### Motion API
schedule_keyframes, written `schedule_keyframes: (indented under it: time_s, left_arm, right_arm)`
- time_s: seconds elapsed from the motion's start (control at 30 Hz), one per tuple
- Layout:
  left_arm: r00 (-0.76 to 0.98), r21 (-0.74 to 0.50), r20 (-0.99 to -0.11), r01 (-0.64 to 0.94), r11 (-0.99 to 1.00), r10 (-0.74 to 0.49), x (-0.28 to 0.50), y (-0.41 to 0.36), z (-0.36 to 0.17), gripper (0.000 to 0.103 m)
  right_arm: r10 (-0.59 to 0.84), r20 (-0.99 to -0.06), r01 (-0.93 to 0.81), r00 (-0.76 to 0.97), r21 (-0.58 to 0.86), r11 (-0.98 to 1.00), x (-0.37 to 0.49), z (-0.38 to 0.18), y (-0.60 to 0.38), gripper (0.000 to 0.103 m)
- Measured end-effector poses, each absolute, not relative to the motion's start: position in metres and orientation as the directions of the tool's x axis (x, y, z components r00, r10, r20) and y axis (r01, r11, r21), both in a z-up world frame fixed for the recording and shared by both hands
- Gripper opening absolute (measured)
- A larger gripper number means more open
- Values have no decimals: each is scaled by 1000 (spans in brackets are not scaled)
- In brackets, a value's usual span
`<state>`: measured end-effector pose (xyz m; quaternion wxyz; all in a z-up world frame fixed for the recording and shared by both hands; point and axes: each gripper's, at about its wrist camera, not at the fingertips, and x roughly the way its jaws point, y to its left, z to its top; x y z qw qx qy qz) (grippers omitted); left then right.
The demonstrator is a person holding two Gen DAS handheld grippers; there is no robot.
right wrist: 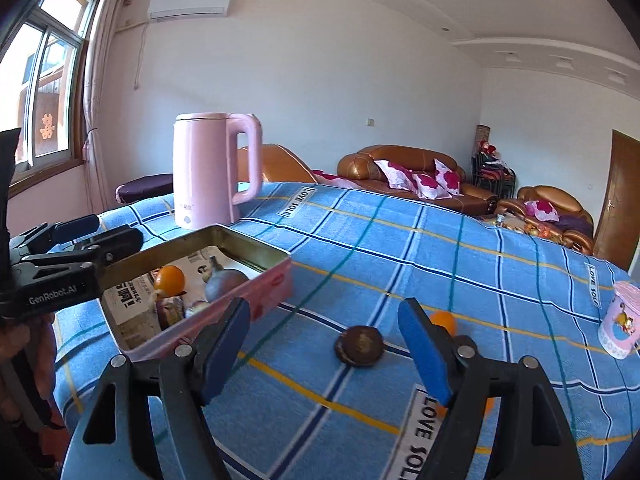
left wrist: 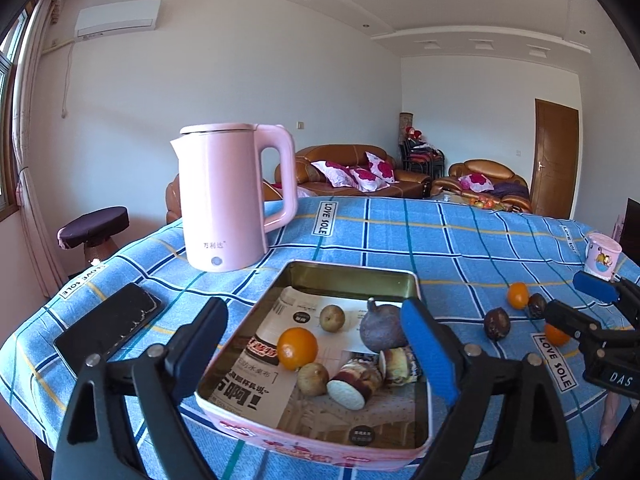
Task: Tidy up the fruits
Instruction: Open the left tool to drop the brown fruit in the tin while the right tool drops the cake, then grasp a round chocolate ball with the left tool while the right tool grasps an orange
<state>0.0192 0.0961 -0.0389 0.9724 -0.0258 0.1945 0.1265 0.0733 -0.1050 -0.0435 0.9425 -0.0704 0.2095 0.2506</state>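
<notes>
— Where does the tin sit?
— On the table, kettle behind it, phone to its left.
— And the loose fruit?
— A passion fruit lies right of the tin, cup farther right.

A home living room is shown. Brown leather sofas with floral cushions are set along the far wall, a wooden door at the far right. An air conditioner is mounted high beside a curtained window on the left. A checked tablecloth is spread in the near foreground.
</notes>
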Motion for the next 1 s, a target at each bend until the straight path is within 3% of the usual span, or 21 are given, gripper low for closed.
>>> schedule_keyframes:
  time_s: [0.33, 0.83, 1.0]
  left_arm:
    - [902, 16, -416, -118, 993, 114, 38, 44, -38, 93]
    - [857, 86, -514, 7, 996, 39, 94, -10, -45, 93]
    - [836, 77, -548, 19, 997, 26, 107, -16, -52, 93]
  right_arm:
    - [287, -505, -313, 814, 34, 949, 98, -49, -201, 78]
    - [291, -676, -364, 677, 35, 931, 137, -74, -173, 77]
    - [292, -746, -366, 599, 69, 928, 152, -88, -171, 56]
